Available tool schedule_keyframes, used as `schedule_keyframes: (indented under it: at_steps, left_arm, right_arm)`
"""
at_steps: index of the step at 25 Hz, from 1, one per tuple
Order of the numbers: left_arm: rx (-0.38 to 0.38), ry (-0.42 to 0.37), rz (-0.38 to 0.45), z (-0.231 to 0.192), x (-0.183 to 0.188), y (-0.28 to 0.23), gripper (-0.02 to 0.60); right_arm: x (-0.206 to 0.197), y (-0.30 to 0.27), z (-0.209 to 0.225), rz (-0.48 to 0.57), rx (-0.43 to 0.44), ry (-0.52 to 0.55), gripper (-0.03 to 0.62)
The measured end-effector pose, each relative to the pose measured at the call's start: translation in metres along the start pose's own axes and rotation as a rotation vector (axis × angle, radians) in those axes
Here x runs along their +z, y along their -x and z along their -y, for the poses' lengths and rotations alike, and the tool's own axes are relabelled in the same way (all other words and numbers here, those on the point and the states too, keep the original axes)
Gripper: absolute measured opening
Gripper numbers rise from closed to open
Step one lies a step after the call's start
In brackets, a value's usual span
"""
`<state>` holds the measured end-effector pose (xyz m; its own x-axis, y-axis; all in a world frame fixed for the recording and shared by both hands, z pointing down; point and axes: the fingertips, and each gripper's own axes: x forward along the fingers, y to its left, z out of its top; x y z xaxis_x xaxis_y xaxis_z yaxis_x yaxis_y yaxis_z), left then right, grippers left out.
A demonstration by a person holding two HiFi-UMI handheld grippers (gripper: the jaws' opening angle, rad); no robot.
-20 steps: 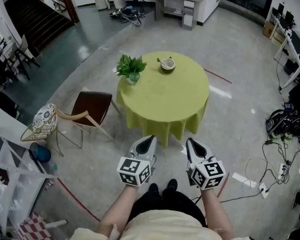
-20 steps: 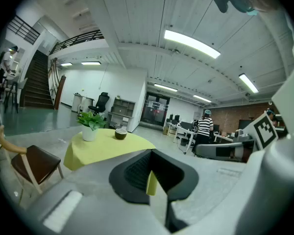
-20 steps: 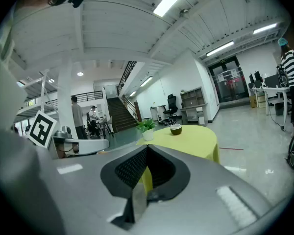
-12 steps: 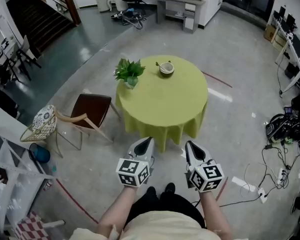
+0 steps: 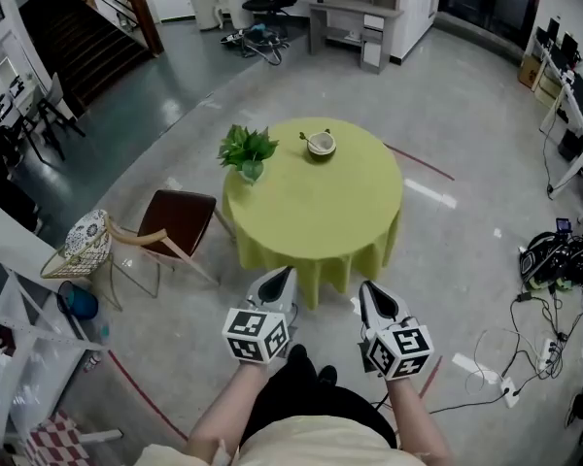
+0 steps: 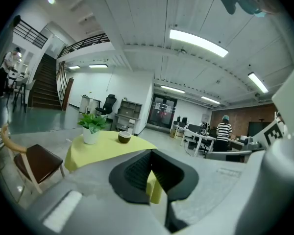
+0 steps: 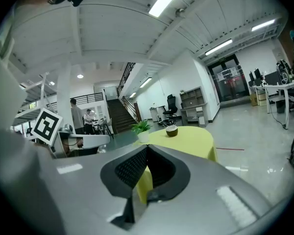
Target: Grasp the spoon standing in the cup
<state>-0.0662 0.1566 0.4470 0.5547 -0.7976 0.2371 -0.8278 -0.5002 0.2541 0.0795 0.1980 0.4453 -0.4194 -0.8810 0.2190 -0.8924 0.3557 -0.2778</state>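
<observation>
Far from both grippers, a small brown-and-white cup [image 5: 322, 145] stands on the round table [image 5: 316, 212] with the yellow-green cloth. A spoon [image 5: 305, 138] leans out of the cup to the left. The left gripper view shows the same cup [image 6: 124, 137], and so does the right gripper view [image 7: 172, 131]. My left gripper [image 5: 284, 276] and right gripper [image 5: 367, 289] hang side by side over the floor, short of the table's near edge. Both are shut with nothing in them.
A potted green plant [image 5: 248, 151] stands on the table left of the cup. A brown chair [image 5: 180, 219] and a wicker chair [image 5: 83, 243] sit left of the table. Cables and bags [image 5: 554, 255] lie on the floor at right. Desks and stairs line the back.
The table and cup sit a little lower in the head view, slightly nearer the grippers. The feet have shifted. Both grippers stay shut and level.
</observation>
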Motion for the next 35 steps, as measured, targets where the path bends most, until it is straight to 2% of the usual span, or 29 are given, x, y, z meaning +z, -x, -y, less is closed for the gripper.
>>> schedule_keyframes:
  at_steps: [8,13,25,35]
  left_arm:
    - [0.024,-0.028,-0.022,-0.026,0.008,-0.050,0.002]
    - [0.013,-0.023,-0.030,-0.048,0.016,-0.093,0.004]
    - [0.009,-0.030,-0.112,-0.118,0.037,-0.188,0.070]
    - [-0.020,0.014,-0.141,-0.162,0.048,-0.243,0.115]
  right_arm:
    - [0.005,-0.042,0.027,-0.015,-0.010,-0.013,0.002]
    - [0.015,-0.081,0.050,-0.023,-0.028,-0.027,0.002]
    - [0.029,-0.177,0.092,-0.072,-0.080,-0.090,0.002]
    - [0.039,-0.230,0.114,-0.091,-0.138,-0.108,0.002]
